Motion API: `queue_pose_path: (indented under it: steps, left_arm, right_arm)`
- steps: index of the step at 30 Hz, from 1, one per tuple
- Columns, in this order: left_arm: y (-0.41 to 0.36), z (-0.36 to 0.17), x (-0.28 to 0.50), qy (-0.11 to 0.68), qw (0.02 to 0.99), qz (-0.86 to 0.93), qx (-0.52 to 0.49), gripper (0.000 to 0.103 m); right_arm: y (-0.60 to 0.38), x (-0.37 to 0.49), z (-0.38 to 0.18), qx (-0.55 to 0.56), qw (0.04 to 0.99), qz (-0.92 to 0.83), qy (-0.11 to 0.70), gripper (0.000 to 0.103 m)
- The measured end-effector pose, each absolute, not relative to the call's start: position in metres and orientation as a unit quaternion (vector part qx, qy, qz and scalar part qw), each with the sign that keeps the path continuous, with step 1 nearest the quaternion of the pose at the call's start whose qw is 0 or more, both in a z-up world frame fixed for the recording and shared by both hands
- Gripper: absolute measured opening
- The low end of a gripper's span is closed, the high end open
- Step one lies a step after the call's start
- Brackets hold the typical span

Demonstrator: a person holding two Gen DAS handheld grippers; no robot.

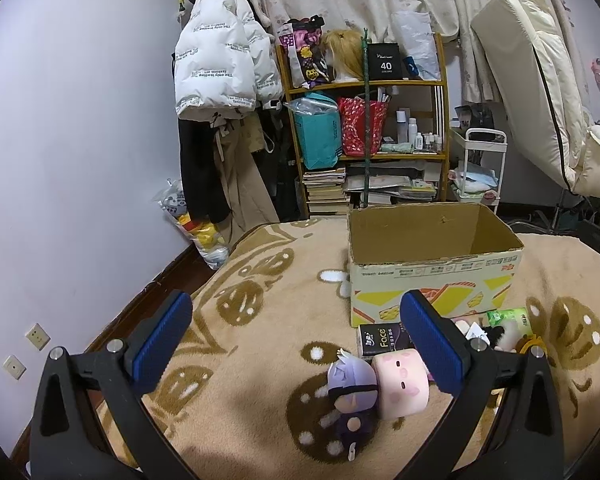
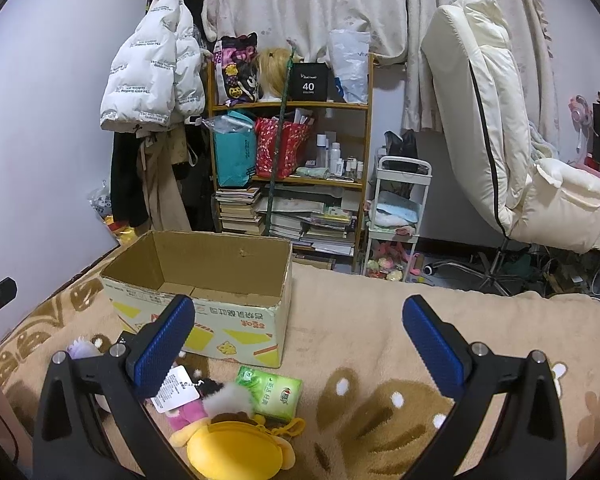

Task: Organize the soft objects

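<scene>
Both grippers hover open above plush toys beside the box.

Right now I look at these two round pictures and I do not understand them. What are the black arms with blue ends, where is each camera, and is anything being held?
There is no robot. A person holds one pair of hand tongs in each hand, and a wide-angle camera on each pair looks forward along its two fingers, so the pictures curve at the edges.

One picture is from the left tongs, the other from the right tongs. The blue parts are grip pads. Both pairs are open and hold nothing.

Below lies a patterned beige blanket with an open cardboard box on it. In front of the box lie soft things: a purple-haired doll, a pink plush block, a black tissue pack, a green tissue pack and a yellow plush.
</scene>
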State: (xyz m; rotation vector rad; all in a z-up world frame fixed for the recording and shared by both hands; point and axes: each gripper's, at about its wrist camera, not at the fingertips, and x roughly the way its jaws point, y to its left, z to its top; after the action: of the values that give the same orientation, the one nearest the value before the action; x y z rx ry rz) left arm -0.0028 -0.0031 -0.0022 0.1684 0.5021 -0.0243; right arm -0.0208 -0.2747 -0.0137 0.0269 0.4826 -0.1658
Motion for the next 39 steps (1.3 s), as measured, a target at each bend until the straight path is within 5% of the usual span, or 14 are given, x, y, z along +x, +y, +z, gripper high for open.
queue_pose_path:
  steps: [39]
  left_arm:
    - [-0.0054,-0.003,-0.002,0.248,0.965,-0.005,0.088,0.102]
  right_arm:
    - [-0.2748,-0.0201,-0.0146,0.015,0.967,-0.082,0.241,0.103]
